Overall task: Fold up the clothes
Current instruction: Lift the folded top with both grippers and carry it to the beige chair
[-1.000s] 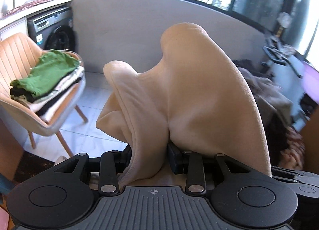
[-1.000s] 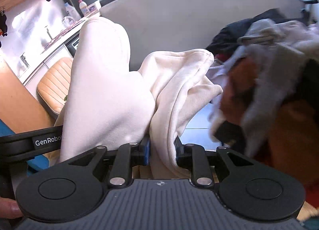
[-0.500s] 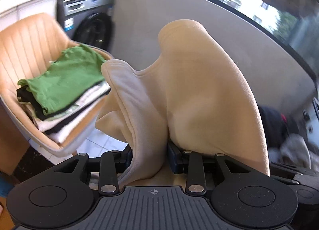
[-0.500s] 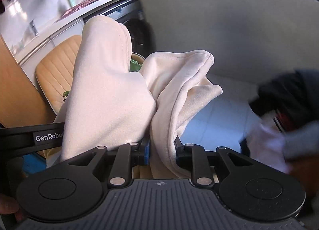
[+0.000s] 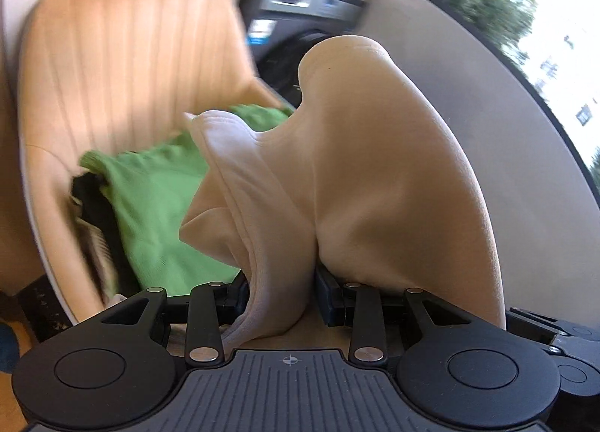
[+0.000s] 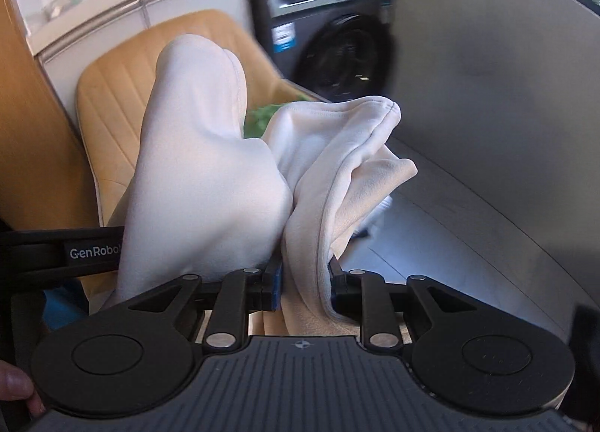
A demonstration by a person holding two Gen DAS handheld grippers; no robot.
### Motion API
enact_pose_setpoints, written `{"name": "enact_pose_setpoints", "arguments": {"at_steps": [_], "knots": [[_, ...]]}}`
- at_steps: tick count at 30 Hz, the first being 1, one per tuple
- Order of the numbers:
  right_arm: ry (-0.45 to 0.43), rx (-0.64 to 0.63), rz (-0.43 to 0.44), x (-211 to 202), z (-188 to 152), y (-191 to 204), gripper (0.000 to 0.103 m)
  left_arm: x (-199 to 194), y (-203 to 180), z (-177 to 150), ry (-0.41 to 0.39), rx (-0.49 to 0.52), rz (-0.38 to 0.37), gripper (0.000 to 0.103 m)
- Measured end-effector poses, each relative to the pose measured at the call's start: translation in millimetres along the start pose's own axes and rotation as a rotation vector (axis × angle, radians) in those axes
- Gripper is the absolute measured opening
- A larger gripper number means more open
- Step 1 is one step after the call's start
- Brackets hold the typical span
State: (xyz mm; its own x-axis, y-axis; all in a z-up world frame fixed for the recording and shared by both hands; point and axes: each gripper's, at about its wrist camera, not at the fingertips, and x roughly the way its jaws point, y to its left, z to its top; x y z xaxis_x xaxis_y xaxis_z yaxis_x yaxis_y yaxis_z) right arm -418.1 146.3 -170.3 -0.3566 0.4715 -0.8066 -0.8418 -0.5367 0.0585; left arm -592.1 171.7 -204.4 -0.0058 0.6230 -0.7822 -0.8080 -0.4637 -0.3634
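Left wrist view: we see both tongs, left gripper (image 5: 281, 293) and right gripper (image 6: 305, 289), pinching cream garment (image 5: 375, 188). Risk: bundle unfolds landing on green stack (image 5: 157, 199), frame left; loose flap sags.

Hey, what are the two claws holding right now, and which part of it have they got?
Both hold the cream garment. The left claw and the right claw each pinch a bunched fold of it; which part of the garment cannot be told.

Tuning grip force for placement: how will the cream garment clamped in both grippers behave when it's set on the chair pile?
Probably floppy: the cream garment bulges and droops over the left hand-held gripper and the right hand-held gripper. It looks thick, so likely bulky. It may slump or unfold on the green garment on the chair.
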Motion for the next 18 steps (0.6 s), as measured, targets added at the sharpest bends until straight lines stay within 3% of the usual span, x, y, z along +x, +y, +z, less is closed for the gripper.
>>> {"name": "enact_pose_setpoints", "arguments": {"at_steps": [6,12,18], "knots": [[0.039,-0.129,0.088,67.6,53.3,24.6,0.024,32.4,40.1,34.9,-0.014,-0.135,0.079,0.031],[0.103,-0.216,0.185,141.4,97.1,20.6,0.024,84.0,55.5,69.0,-0.003,-0.239,0.2,0.031],[0.077,-0.372,0.258,210.7,124.2,10.3,0.024,146.6,63.8,78.5,-0.013,-0.294,0.309,0.032]]}}
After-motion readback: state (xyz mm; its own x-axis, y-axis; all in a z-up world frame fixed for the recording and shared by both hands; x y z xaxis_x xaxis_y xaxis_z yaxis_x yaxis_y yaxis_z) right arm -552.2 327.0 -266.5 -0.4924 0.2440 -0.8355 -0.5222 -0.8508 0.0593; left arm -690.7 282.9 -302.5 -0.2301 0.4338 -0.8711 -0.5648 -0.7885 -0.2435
